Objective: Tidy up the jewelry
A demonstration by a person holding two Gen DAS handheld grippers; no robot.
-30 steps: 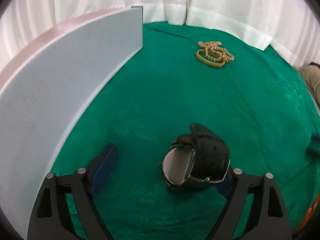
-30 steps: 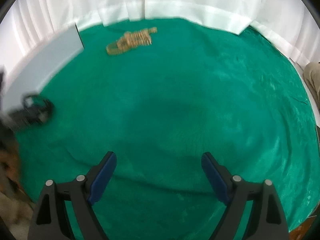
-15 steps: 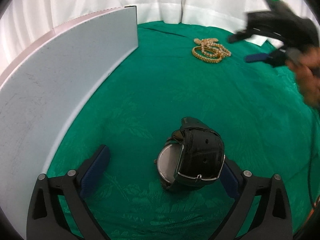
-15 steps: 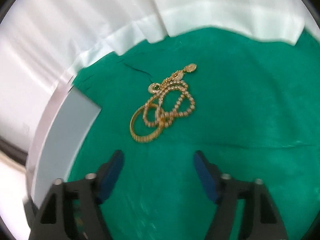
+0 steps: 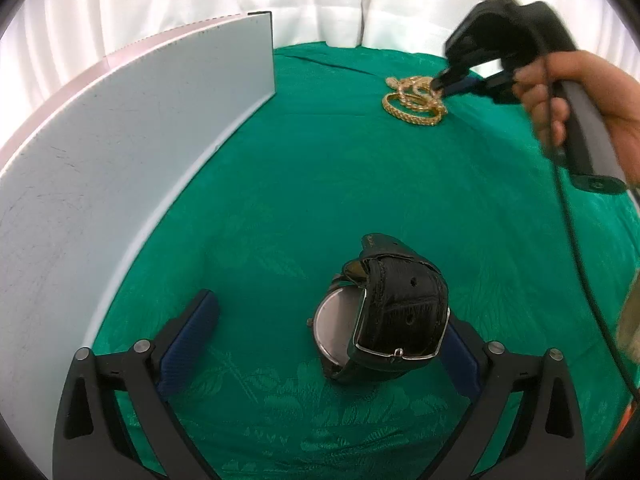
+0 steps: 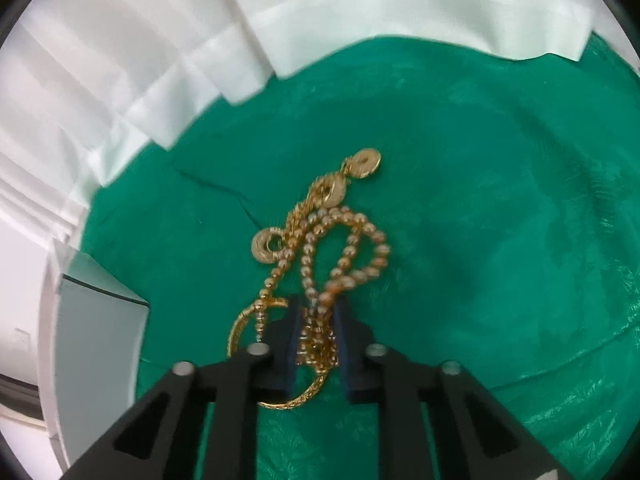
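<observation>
Right wrist view: your right tool [image 6: 316, 332] is clenched on the gold bead chain [image 6: 344, 248], its blue pads [image 6: 294, 340] pinching a bunch of strands where they cross the gold bangle [image 6: 280, 392]. The rest of the chain loops away from the tips across the green cloth [image 6: 500, 220] of the worktop, ending in round gold pendants [image 6: 364, 162]. The bangle lies flat on the cloth, partly under the tool. A white box [image 6: 96, 360] stands at the left edge.

In the left wrist view, your left tool [image 5: 320, 344] is released, fingers spread wide and low over the cloth. The black leather-strapped watch [image 5: 384, 312] lies between them, nearer the right finger, which it seems to touch; the left finger [image 5: 188, 344] stands well apart from it. The watch rests on its side, pale dial facing left, buckled strap curled over it. Far across the cloth, your right hand [image 5: 568, 96] holds the other tool at the jewelry pile.
</observation>
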